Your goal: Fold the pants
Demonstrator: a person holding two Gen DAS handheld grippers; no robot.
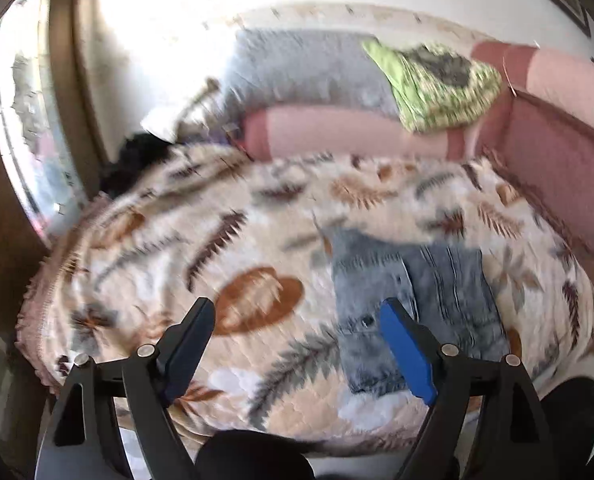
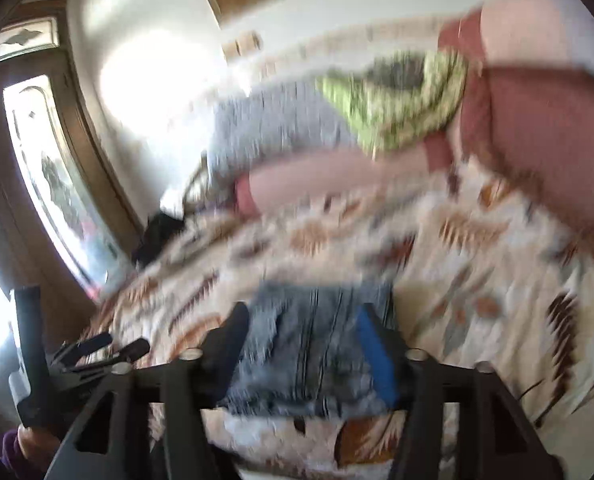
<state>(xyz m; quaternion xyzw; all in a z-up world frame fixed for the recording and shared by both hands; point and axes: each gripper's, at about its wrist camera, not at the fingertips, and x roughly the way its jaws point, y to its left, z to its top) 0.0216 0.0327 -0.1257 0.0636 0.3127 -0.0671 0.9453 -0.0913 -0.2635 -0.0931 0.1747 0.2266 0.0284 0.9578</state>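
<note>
The blue denim pants (image 1: pixel 413 304) lie folded into a compact rectangle on the leaf-patterned bedspread (image 1: pixel 225 240). My left gripper (image 1: pixel 301 320) is open and empty, held above the bed with the pants under its right finger. In the right wrist view, which is blurred, the folded pants (image 2: pixel 309 344) lie just ahead between the fingers of my right gripper (image 2: pixel 301 320), which is open and holds nothing. The left gripper (image 2: pixel 105 346) shows at the lower left of that view.
Pink bolsters (image 1: pixel 357 132) line the back and right side of the bed, with a grey cushion (image 1: pixel 309 68) and a green patterned cloth (image 1: pixel 437 84) on them. A dark item (image 1: pixel 137 160) lies at the bed's far left corner. A wood-framed window (image 2: pixel 53 176) is at left.
</note>
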